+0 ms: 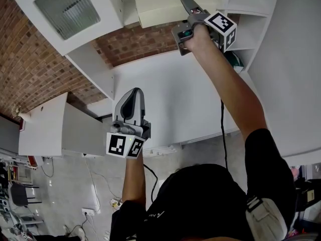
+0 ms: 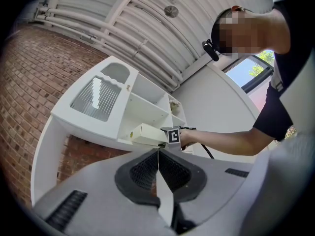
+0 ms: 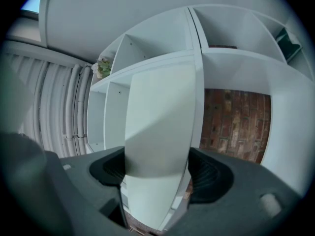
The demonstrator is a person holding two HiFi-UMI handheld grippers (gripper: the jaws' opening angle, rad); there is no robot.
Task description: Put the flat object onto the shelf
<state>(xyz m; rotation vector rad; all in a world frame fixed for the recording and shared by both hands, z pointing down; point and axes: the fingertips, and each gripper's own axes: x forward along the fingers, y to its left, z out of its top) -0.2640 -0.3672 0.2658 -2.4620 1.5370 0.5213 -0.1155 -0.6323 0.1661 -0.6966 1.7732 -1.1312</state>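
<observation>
The flat object is a long cream box [image 1: 160, 6], lying on a board of the white shelf unit [image 1: 95, 64] high at the top of the head view. My right gripper [image 1: 179, 16] is at the box's right end, one finger [image 1: 188, 4] over it and the other below. In the right gripper view the box [image 3: 157, 122] runs straight out between the jaws, with a sliver of gap by the right pad, so my right gripper [image 3: 157, 173] is open around it. My left gripper [image 1: 133, 92] hangs lower at centre, shut and empty, its pads [image 2: 147, 171] meeting.
A red brick wall [image 1: 30, 69] shows behind the shelf unit. A frosted panel [image 1: 67, 4] sits at top left. A dark green thing [image 1: 233, 59] lies in a right-hand compartment, and a small plant [image 3: 103, 67] stands on a far shelf. A black cable [image 1: 222, 129] hangs from my right gripper.
</observation>
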